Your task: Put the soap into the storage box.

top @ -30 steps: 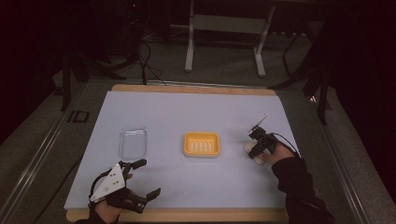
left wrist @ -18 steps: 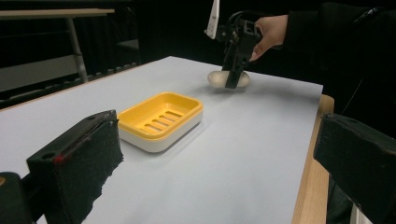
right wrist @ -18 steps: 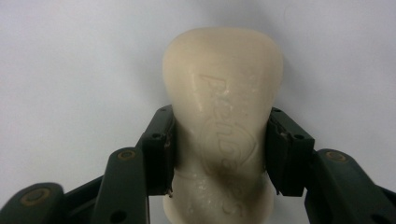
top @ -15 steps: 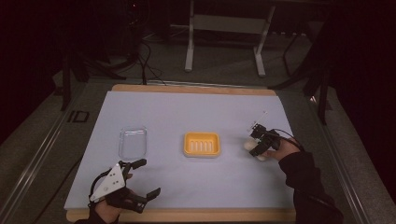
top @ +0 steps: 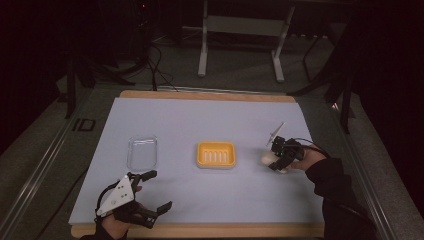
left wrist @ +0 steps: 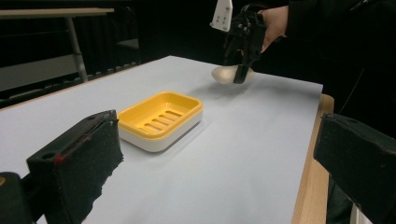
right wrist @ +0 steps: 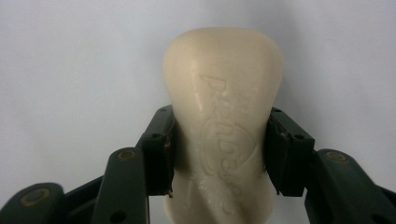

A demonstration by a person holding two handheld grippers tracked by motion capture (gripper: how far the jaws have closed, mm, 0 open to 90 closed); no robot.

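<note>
Right gripper (top: 276, 159) clamped on a cream bar of soap (right wrist: 223, 116), jaws pressing both long sides, at the mat's right side, near the yellow soap dish (top: 216, 154). Probably the pickup step; next calls for lifting and carrying over into the dish. Left gripper (top: 150, 192) wide, idle near the clear lid (top: 142, 152).

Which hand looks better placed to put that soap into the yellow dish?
Right: the right gripper already clamps the soap bar beside the yellow dish; the left gripper is open, nearer the table's front edge.
</note>
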